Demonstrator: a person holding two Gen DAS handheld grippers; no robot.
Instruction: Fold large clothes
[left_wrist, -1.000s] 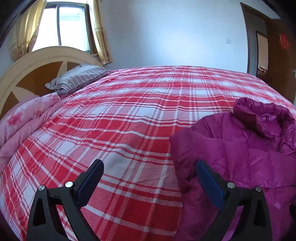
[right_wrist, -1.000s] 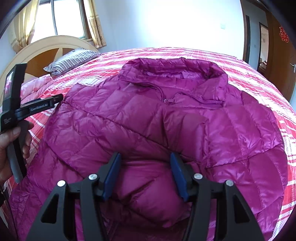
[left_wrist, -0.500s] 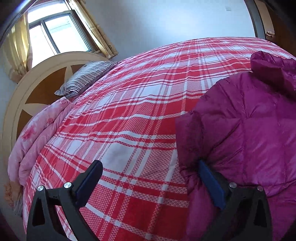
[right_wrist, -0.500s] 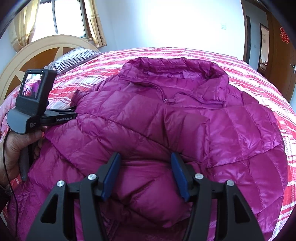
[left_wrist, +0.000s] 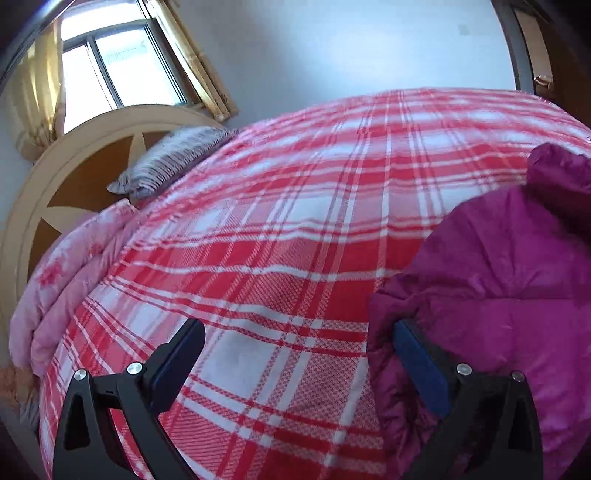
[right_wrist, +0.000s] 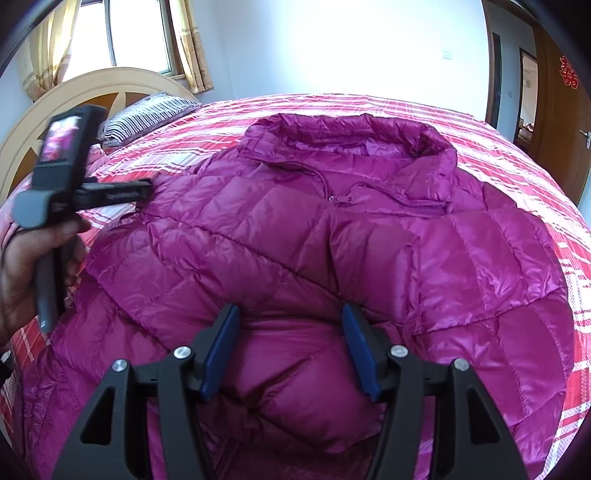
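Observation:
A magenta quilted down jacket (right_wrist: 332, 240) lies front-up on the red plaid bed, collar toward the far side, one sleeve folded across its lower front. My right gripper (right_wrist: 291, 347) is open, its jaws astride a puffed fold of the folded sleeve, not closed on it. My left gripper (left_wrist: 295, 354) is open at the jacket's left edge (left_wrist: 480, 288), its right finger against the fabric and its left finger over bare bedspread. The left gripper also shows in the right wrist view (right_wrist: 110, 192), held in a hand at the jacket's left shoulder.
The red and white plaid bedspread (left_wrist: 277, 240) covers the bed. A striped pillow (left_wrist: 173, 162) and a pink quilt (left_wrist: 62, 280) lie by the round wooden headboard (left_wrist: 74, 173) on the left. A window with curtains is behind; a wooden door (right_wrist: 561, 122) stands right.
My left gripper has moved up along the jacket's left edge toward the shoulder and tilted. The right gripper and the jacket have stayed put.

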